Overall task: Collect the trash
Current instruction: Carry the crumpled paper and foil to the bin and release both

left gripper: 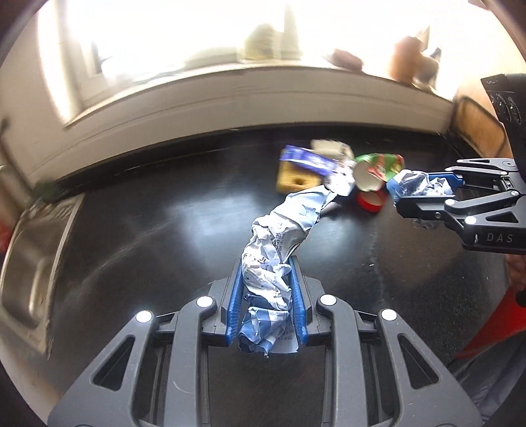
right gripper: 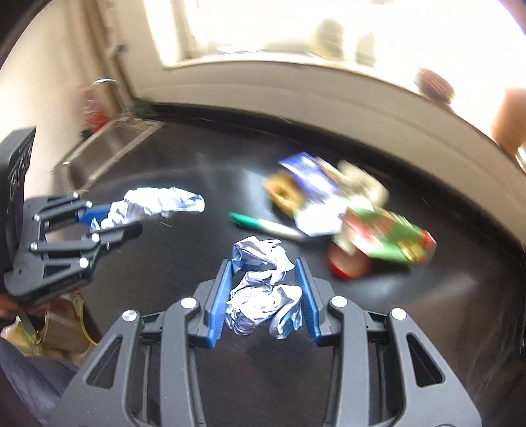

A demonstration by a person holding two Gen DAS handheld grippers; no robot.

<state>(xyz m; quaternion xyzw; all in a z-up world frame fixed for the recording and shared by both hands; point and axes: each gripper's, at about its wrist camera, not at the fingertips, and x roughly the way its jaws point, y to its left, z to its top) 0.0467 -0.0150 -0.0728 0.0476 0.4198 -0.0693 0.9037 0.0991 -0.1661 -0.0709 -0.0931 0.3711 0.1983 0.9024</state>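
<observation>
Tilting downward, left gripper pinching crumpled wrapper, right gripper likewise angled

Your sink sits at the surface's left end; the litter pile lies toward the back wall, right of centre.

Background noted from my remote station. Dark glossy worktop fills both wrist views, glare patches on its surface. Stainless sink set into it, far to the left of the left hand-held gripper; seen ahead-left from the right one, with a curved tap behind it and something red beside the tap, too blurred to identify. White windowsill runs along the far edge, ahead of both. Overexposed window above it. Brownish items on the sill, ahead-right; I cannot tell what they are.
</observation>
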